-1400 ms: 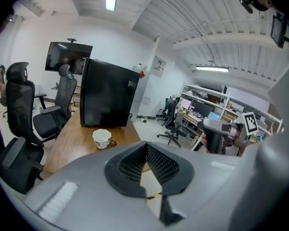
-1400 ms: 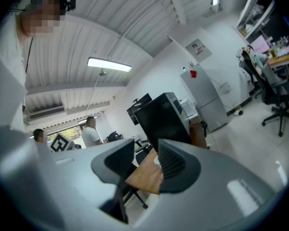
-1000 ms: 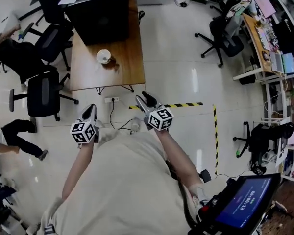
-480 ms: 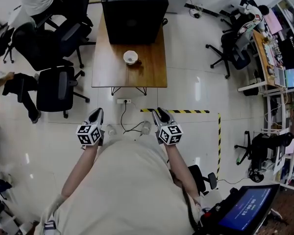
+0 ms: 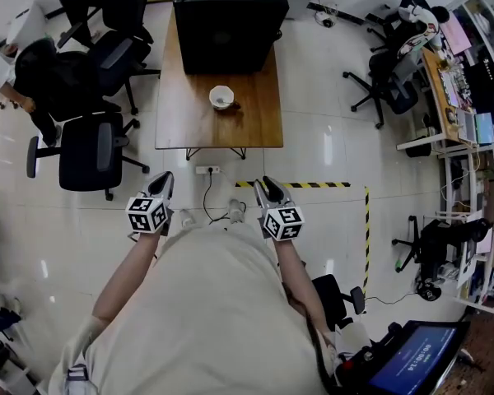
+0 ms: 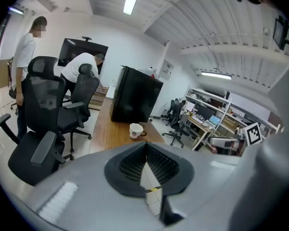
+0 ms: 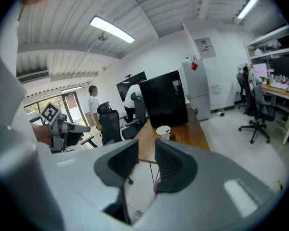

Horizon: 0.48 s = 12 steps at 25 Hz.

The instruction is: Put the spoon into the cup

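A white cup [image 5: 221, 97] stands on the wooden table [image 5: 189, 126], well ahead of both grippers; it also shows in the left gripper view [image 6: 136, 130] and the right gripper view [image 7: 163, 131]. A small brown thing lies against the cup's right side; I cannot make out a spoon. My left gripper [image 5: 163, 179] hangs over the floor short of the table, its fingertips meeting [image 6: 146, 144] with nothing in them. My right gripper [image 5: 267, 185] is level with it. Its jaws are closing, a narrow gap [image 7: 147, 150] remains, and nothing is between them.
A big black box [image 5: 230, 19] fills the table's far end. Black office chairs [image 5: 90, 151] and people stand left of the table. A power strip [image 5: 207, 169] with cables and yellow-black floor tape [image 5: 313, 186] lie between me and the table. Desks and shelves line the right wall.
The table has come squarely in front of me. Both grippers have moved along with me, and the right gripper's jaws have narrowed from wide apart to a slim gap.
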### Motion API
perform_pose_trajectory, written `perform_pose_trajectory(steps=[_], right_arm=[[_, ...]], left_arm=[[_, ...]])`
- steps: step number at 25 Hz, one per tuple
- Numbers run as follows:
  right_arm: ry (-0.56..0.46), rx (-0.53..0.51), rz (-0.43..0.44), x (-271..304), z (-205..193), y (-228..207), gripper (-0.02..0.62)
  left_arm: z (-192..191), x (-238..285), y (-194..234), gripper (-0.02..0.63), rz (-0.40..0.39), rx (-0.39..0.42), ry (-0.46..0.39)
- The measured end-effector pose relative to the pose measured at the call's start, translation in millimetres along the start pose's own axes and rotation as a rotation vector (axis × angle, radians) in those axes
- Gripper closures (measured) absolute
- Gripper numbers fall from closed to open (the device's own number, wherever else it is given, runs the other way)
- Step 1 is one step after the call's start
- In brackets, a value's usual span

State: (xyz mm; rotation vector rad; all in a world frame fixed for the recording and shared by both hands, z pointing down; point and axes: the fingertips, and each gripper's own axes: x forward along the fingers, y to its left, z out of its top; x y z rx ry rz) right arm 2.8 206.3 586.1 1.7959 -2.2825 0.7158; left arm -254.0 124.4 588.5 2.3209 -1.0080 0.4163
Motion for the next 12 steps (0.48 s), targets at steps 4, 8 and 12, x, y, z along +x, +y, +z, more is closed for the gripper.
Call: perform_pose_trajectory(steps=[4,8,12], right_arm=[[-0.010,-0.018,-0.004,1.0,14.9,-26.2,0.509],[-0.014,-0.026,0.005,10.8,23.9,-43.4,0.509],[-0.004,-0.032,0.020,17.9,26.9,-56.9,0.509]], left_arm=[[15.0,16.7,-12.8,0.629,-0.008,-0.073,-0.023],[24.7,30.9,-20.4,0.629,-0.004,-0.056,-0.030],[30.8,44.2,-23.5,0.629,0.011,-0.041,-0.024]])
